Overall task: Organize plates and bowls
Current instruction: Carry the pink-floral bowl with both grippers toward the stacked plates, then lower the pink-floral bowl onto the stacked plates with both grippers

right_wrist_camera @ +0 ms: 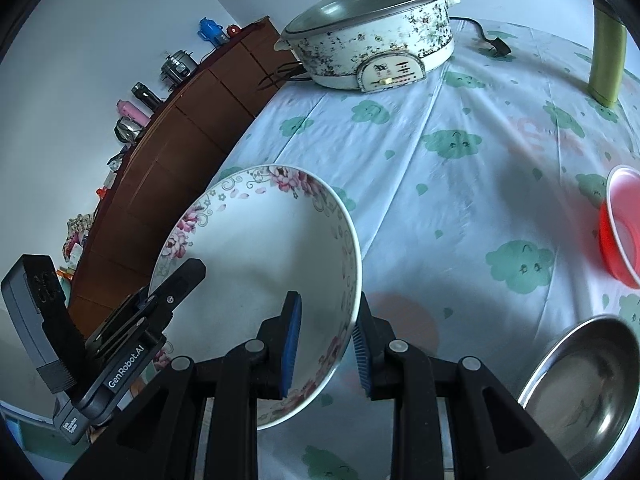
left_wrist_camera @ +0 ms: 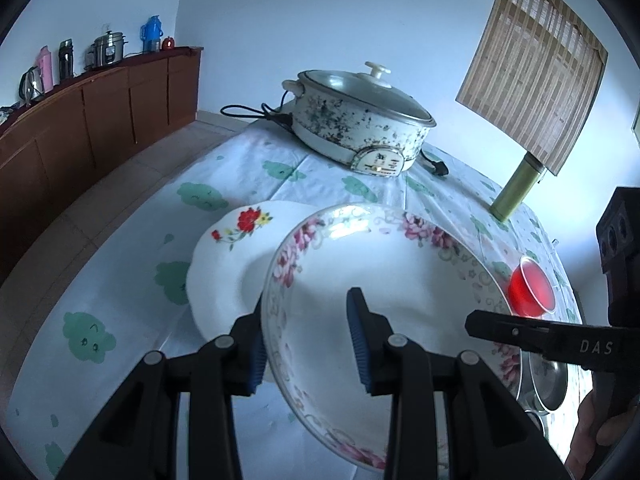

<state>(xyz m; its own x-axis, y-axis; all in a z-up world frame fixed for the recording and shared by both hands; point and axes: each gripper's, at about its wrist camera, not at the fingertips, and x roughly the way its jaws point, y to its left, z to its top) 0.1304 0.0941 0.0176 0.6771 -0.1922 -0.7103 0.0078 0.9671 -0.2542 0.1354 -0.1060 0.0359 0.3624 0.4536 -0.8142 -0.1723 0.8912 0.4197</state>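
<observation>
So both my grippers are clamped on the same pink-flowered plate (left_wrist_camera: 384, 280), one on each side of the rim. The left gripper (left_wrist_camera: 308, 344) has its blue pads (left_wrist_camera: 358, 340) pinching the rim at about 8 o'clock of the plate as its own camera sees it, one pad inside the dish, one outside. The right gripper (right_wrist_camera: 326, 346) does the same on the opposite edge, around 4 o'clock of the plate in the right wrist view. The plate is tilted and clear of the tablecloth (right_wrist_camera: 460, 208).

The left camera catches a second plate with a red flower (left_wrist_camera: 232, 248) lying flat on the cloth just behind the held one, at roughly 10 o'clock from it, partly hidden by its rim. My right camera doesn't show that plate at all. On the other hand the right view gives a clean look at the steel bowl (right_wrist_camera: 580, 392) down at 4 o'clock and the red plastic bowl (right_wrist_camera: 622, 224) at 3 o'clock, while on the left cam both only peek out past the plate's right rim.

Both views have the speckled electric pot (left_wrist_camera: 360, 124) at 12 o'clock, far end of the table, and the green cylinder (left_wrist_camera: 516, 188) over at 2 o'clock.

Both tools point steeply down at the table. The left cam also shows a bit of the hand (left_wrist_camera: 600, 436) on the right tool's handle.
</observation>
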